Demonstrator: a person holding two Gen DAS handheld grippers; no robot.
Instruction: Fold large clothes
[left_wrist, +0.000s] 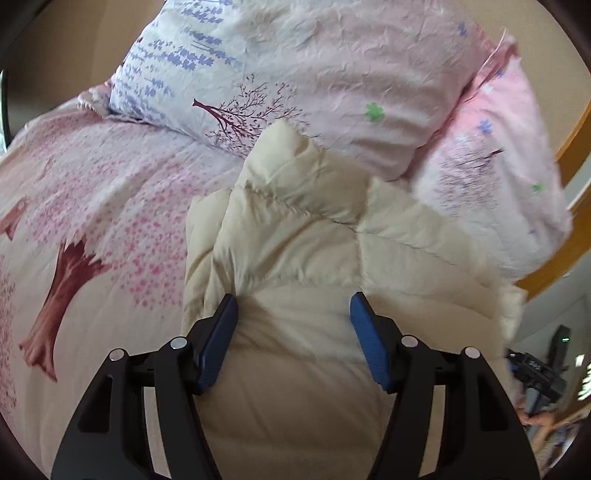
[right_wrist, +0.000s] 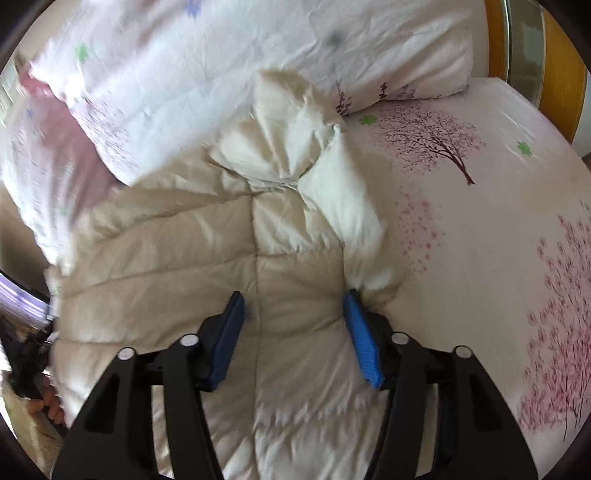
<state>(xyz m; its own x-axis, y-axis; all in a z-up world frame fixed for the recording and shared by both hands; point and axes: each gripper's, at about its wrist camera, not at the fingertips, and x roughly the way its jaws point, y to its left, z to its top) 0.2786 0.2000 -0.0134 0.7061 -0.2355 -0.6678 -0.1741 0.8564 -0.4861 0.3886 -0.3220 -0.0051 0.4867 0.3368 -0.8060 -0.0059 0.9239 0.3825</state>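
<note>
A cream quilted puffer jacket lies bunched on the bed, its far end against the pillows. My left gripper is open, its blue pads either side of a puffed panel of the jacket, pressing into it. In the right wrist view the same jacket fills the middle, with a crumpled lighter part at its far end. My right gripper is open too, its pads straddling a quilted panel near the jacket's right edge.
The bed sheet is pink with a tree print and also shows in the right wrist view. Floral pillows lie behind the jacket. A wooden bed frame runs along the right. A hand shows at the lower left.
</note>
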